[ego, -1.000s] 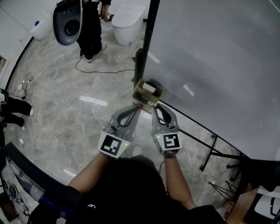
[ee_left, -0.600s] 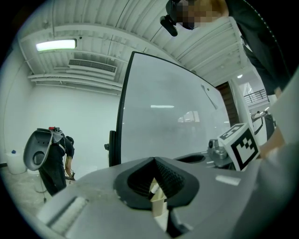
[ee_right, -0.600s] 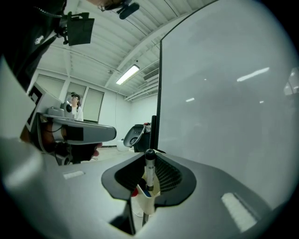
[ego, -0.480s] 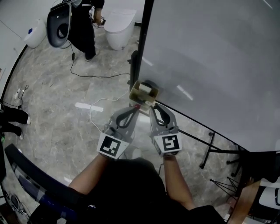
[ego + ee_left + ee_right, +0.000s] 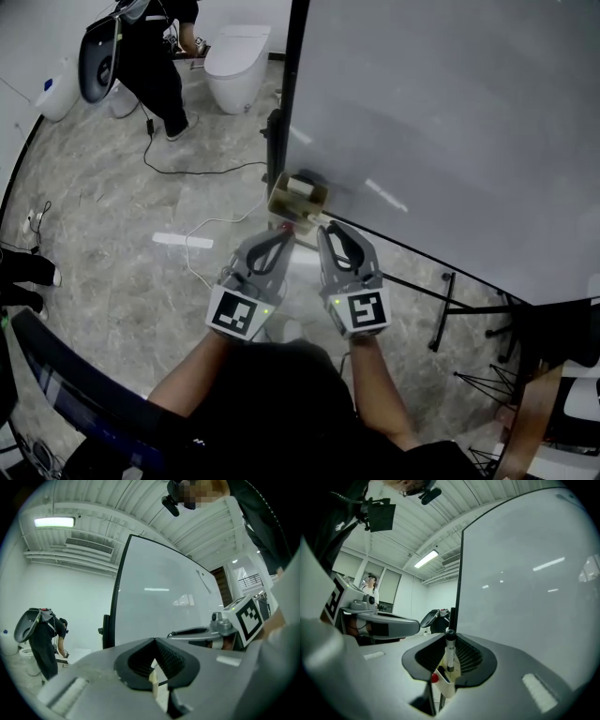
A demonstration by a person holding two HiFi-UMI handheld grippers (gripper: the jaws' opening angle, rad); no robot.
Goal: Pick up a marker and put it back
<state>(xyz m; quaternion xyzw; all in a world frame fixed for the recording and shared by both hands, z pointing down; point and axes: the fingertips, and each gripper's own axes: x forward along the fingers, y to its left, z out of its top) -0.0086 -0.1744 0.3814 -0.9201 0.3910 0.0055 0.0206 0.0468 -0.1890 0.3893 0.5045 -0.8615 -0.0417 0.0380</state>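
Right gripper (image 5: 450,644) is clamped on the marker (image 5: 450,654), which stands upright over the holder (image 5: 298,199) at the whiteboard's (image 5: 450,122) lower left corner. Left gripper (image 5: 284,236) has its jaws together with nothing in them. I'd keep the marker vertical and lower it straight in beside the red cap (image 5: 434,678) — no tilt. The marker's lower end and the free slot are hidden — can't tell if it clears the rim.

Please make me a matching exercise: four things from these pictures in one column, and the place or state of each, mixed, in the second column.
1 black-capped marker
2 red-capped marker
3 left gripper
4 toilet

a on the floor
b in the holder, not gripped
c shut, empty
d clamped by the right gripper

Pairs: 1-d, 2-b, 3-c, 4-a
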